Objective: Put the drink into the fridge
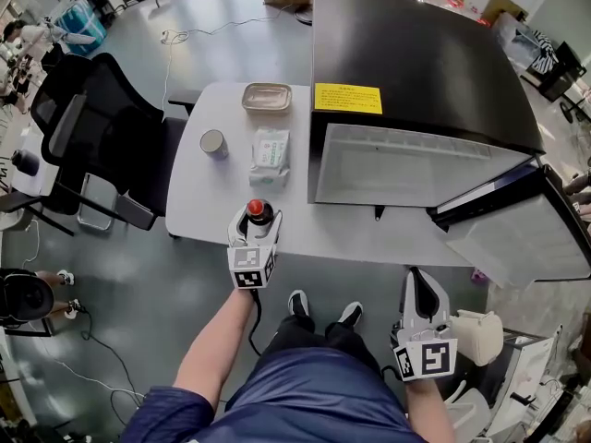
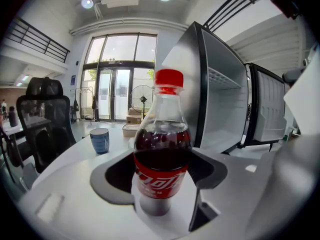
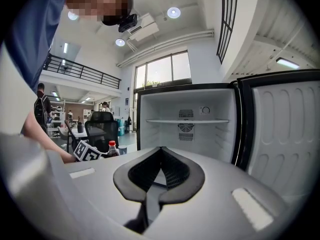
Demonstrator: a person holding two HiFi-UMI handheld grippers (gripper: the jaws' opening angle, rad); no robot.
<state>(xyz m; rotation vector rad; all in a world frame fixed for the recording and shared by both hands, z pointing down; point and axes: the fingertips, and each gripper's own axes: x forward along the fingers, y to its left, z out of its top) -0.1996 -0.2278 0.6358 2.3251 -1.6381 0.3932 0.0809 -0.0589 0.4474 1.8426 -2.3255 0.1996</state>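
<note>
A cola bottle [image 1: 259, 212] with a red cap and red label stands upright near the front edge of the white table [image 1: 199, 197]. My left gripper [image 1: 258, 220] is open around it, one jaw on each side of the bottle [image 2: 162, 149], and I see no pad pressing it. The fridge [image 1: 406, 164] stands to the right with its door [image 1: 517, 229] swung open and its white inside [image 3: 185, 114] bare. My right gripper [image 1: 418, 282] hangs low by my right leg, shut and empty, its pads [image 3: 172, 171] meeting, and it faces the fridge.
On the table behind the bottle are a blue cup [image 1: 213, 143], a pack of wipes [image 1: 271, 156] and a metal tray [image 1: 267, 96]. A black office chair [image 1: 92, 137] stands left of the table. A white appliance [image 1: 476, 335] sits on the floor at lower right.
</note>
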